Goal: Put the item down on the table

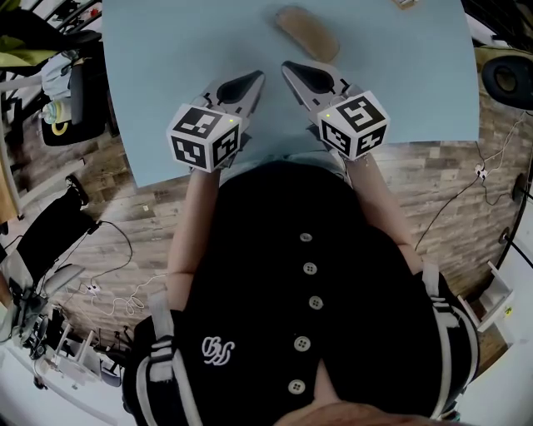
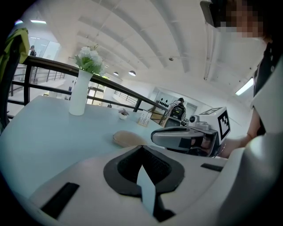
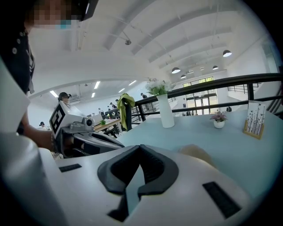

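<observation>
Since both claws are empty, what matters for your next move is where the tan oval item (image 1: 308, 32) lies from them: it rests flat on the pale blue table (image 1: 166, 66), ahead of both tips and apart from them. The left claw (image 1: 259, 76) has its jaws together with nothing between them, and the right claw (image 1: 288, 66) is closed on nothing as well. The two point inward toward each other, their tips near but not touching. The item's long axis runs on a slant. Its near end sits just ahead of the right claw, and its far end angles away across the line of the gap between the claws. Your right claw is therefore the nearer one, while the left would have to reach forward and across. By the look of it the item is already set down, so little of the task seems left. From the right claw's own view the item (image 3: 196, 154) is half hidden behind that claw's housing, and from the left claw's view it (image 2: 128, 138) is only a low, soft-edged mound. You cannot tell what it is made of, nor whether either claw tip touches the table. A small thing (image 1: 405, 3) at the table's far side is cut off.
</observation>
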